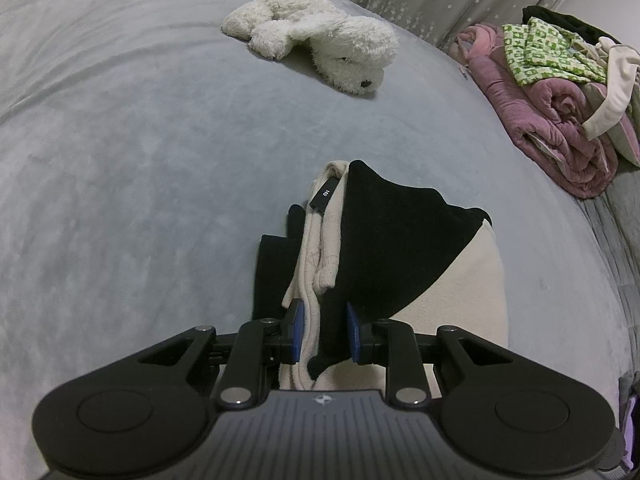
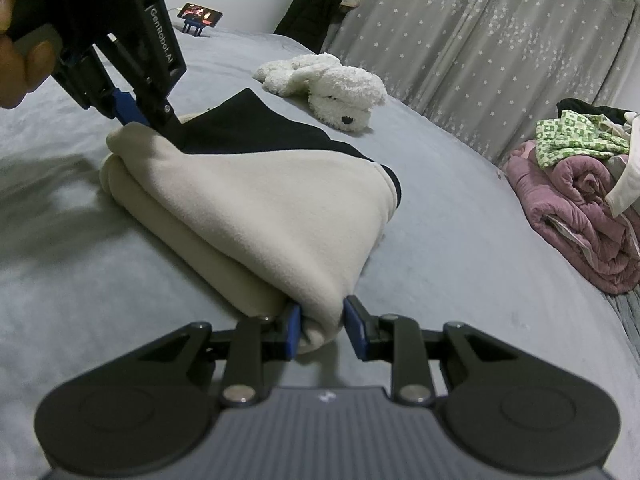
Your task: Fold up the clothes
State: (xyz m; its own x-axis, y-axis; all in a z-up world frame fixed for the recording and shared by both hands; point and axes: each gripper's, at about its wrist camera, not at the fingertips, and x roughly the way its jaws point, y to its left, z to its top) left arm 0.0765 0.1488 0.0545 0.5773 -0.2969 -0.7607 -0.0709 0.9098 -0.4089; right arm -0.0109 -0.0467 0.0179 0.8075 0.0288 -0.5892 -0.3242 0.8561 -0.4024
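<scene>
A cream and black fleece garment (image 1: pixel 400 240) lies folded into a thick bundle on the grey bed (image 1: pixel 120 160). My left gripper (image 1: pixel 326 332) is shut on one end of it, with cream and black layers between the blue pads. Seen from the right wrist, the same garment (image 2: pixel 260 200) stretches away from me. My right gripper (image 2: pixel 322 330) is shut on its near cream corner. The left gripper (image 2: pixel 140 116), held by a hand (image 2: pixel 16 40), pinches the far corner where cream meets black.
A white plush dog (image 1: pixel 320 36) (image 2: pixel 332 84) lies beyond the garment. At the right edge sits a pile of pink, green-patterned and black clothes (image 1: pixel 560 92) (image 2: pixel 580 184). A phone on a blue stand (image 2: pixel 200 16) is far back. Star-patterned curtains (image 2: pixel 480 40) hang behind the bed.
</scene>
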